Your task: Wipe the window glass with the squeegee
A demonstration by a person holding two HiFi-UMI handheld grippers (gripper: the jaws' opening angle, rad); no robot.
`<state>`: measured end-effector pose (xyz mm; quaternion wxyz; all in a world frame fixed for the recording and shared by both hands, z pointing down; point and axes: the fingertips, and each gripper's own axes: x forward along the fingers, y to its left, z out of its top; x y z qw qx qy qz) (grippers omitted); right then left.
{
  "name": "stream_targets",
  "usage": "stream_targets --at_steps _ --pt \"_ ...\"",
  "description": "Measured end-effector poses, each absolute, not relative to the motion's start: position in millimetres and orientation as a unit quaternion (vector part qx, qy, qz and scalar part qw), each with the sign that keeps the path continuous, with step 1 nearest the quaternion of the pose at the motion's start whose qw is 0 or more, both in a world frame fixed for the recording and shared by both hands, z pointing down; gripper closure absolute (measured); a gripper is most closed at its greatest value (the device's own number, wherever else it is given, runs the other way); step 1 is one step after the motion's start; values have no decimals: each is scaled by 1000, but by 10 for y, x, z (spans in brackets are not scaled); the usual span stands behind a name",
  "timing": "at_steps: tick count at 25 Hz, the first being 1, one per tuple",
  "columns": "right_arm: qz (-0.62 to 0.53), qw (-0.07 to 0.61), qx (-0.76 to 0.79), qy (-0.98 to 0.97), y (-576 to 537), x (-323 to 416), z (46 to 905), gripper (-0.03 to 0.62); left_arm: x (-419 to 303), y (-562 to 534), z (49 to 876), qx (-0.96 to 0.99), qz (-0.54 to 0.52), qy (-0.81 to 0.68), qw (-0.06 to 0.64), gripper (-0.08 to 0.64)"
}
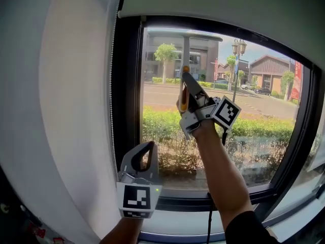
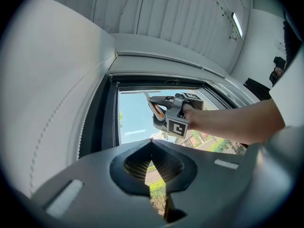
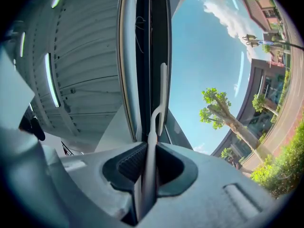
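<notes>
Squeegee [image 3: 152,127]: pale handle clamped between the right gripper's [image 3: 148,148] jaws, which are closed tight on it. The handle runs up from the jaws and forks into the blade, seen edge-on beside the dark window frame [image 3: 144,56]. Blade sits high on the window glass [image 1: 167,131], near the top edge. Contact between blade and glass is probably there, but no view shows it clearly.

In the head view the right gripper is raised in front of the upper half of the pane, left of its middle, jaws pointing up, forearm [image 1: 223,172] stretched up from below.

Left gripper [image 1: 150,146] is held low, in front of the lower left corner of the window, well apart from the right one. Its jaw tips meet, nothing between them.

White roller blind [image 1: 218,4] is rolled up above the pane, with its bead chain [image 1: 111,85] hanging down the left side. White wall [image 1: 66,116] to the left, pale sill [image 1: 188,221] below. Through the glass: green hedge [image 1: 162,123], road, buildings, lamp post [image 1: 237,47], blue sky.
</notes>
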<state>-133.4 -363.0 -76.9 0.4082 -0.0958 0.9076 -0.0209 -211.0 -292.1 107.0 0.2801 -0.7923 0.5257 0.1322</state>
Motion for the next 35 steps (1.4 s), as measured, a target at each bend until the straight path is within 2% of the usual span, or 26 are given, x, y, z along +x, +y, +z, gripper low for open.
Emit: stream_targets --at_steps 7,13,21,29,35 --pt "-37 402 -95 910 -3739 -1378 -739 545 -2133 -2884 1085 -786 131 538 277 551" --pt "-49 400 -92 911 -3902 -1335 -567 546 -2082 -3216 1230 -792 125 547 238 551" --pt "-83 381 -107 915 -3707 -1368 364 545 -1944 -3212 1775 -808 117 545 189 551" --pt "-123 357 -137 916 -3618 -1321 1387 545 -1950 -3256 2041 -810 112 548 175 551" --pt "-131 352 -139 916 -3630 -1307 1484 545 -1890 -3277 2053 -809 111 549 179 551"
